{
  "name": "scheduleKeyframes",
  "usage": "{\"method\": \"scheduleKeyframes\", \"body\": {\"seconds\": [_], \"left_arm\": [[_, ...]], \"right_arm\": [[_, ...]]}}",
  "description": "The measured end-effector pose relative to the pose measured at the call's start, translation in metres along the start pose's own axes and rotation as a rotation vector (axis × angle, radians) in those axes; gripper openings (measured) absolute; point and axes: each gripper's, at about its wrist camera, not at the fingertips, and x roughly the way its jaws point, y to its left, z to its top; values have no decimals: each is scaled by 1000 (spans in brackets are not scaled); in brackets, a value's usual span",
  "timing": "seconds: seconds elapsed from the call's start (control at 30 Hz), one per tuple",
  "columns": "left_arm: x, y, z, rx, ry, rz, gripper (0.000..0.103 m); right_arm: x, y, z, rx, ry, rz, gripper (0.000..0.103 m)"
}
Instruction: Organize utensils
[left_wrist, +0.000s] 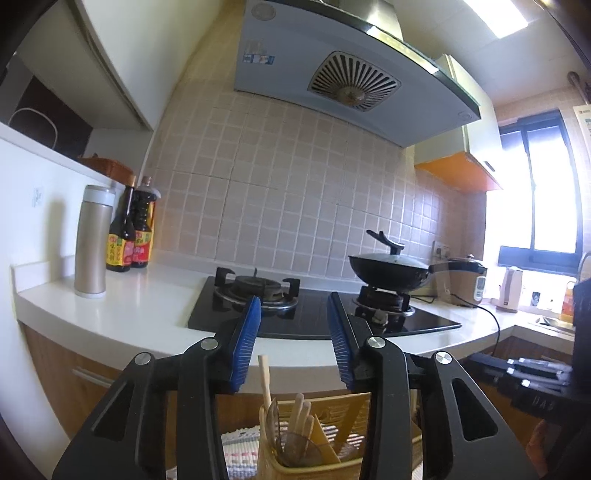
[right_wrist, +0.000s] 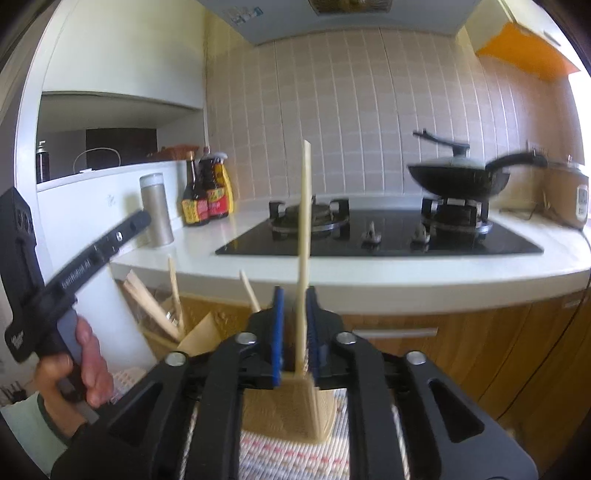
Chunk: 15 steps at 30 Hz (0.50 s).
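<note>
While left gripper (left_wrist: 295, 339) is hovering agape above utensil basket (left_wrist: 354, 413), right gripper (right_wrist: 293, 332) is pinching upright chopstick (right_wrist: 303, 236) near stove (right_wrist: 388, 236).

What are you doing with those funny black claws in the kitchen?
A person holds a claw tool in each hand and is sorting utensils. The right gripper is shut on a chopstick, holding it upright above a yellow utensil holder. The left gripper is open and empty, above the holder, which already has wooden sticks standing in it. Behind them is the stove with a black wok on it.
</note>
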Motion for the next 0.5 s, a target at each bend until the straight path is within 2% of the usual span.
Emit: {"method": "scheduleKeyframes", "body": {"seconds": [0.1, 0.27, 0.43, 0.5], "left_arm": [[-13, 1, 4, -4, 1, -12, 44], [-32, 5, 8, -15, 13, -18, 46], [-43, 4, 14, -17, 14, -18, 46], [-44, 4, 16, -16, 14, -21, 46]], "right_arm": [[-12, -2, -6, 27, 13, 5, 49], [-22, 0, -1, 28, 21, -19, 49], [23, -1, 47, 23, 152, -48, 49], [45, -3, 64, 26, 209, -28, 48]]}}
